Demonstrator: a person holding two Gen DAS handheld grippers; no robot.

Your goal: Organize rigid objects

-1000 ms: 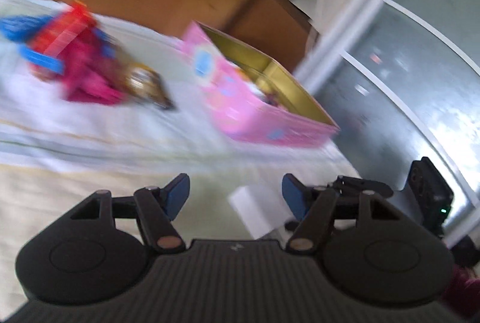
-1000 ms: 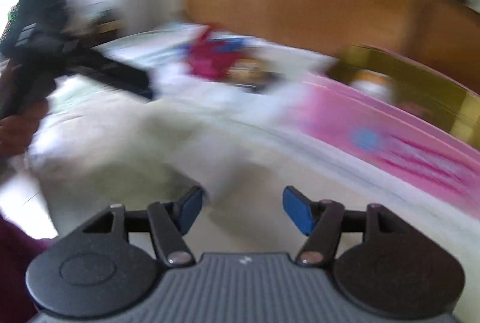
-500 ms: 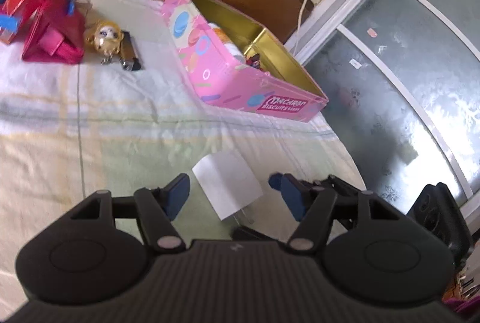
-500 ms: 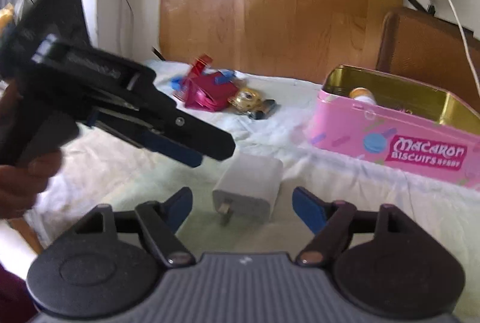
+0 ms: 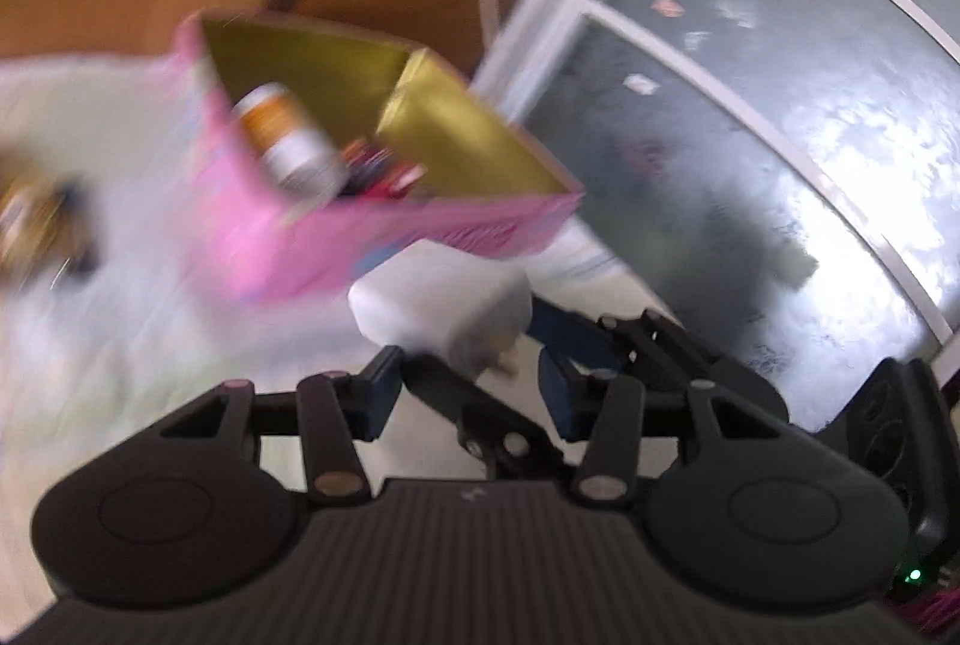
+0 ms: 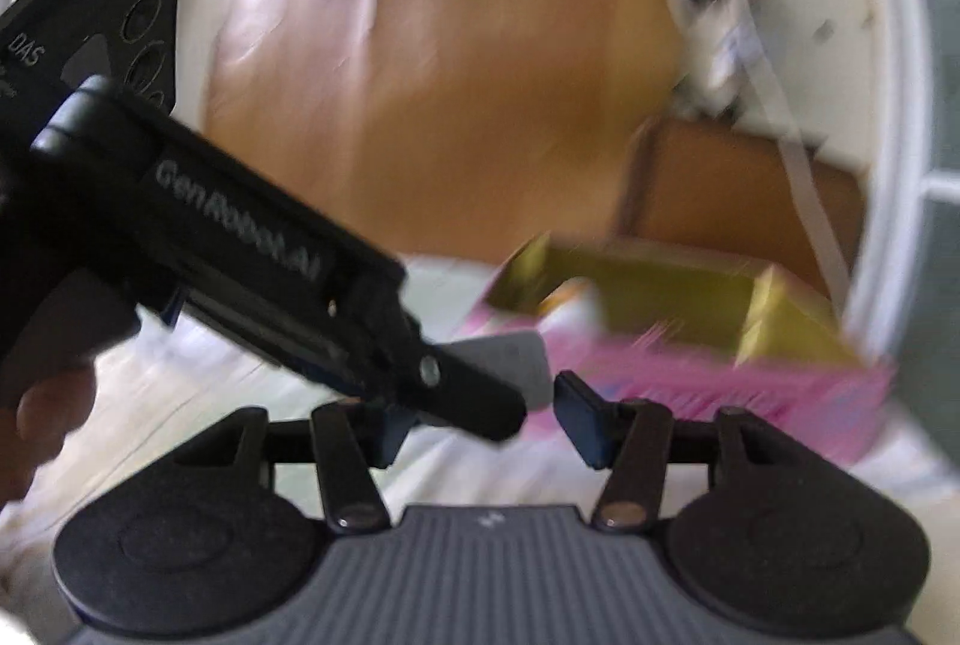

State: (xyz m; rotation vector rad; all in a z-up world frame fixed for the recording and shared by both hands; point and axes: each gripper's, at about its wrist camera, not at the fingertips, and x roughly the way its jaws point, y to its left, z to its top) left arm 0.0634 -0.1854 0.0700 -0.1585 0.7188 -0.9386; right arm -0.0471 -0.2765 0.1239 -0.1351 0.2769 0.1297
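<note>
White charger (image 5: 441, 297) sits just before the pink tin (image 5: 336, 249) - both the left gripper (image 5: 471, 387) and the right gripper (image 6: 483, 420) have jaws half-closed, just narrowing around it - actual grip unclear through blur.

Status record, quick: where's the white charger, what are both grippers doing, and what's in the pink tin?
charger: white charger, in front of the pink tin, at both grippers' tips
left gripper: jaws just closing, charger at its tips; grip unclear in blur
right gripper: jaws just closing, charger just ahead; grip unclear
tin contents: orange-and-white bottle, small red items
</note>
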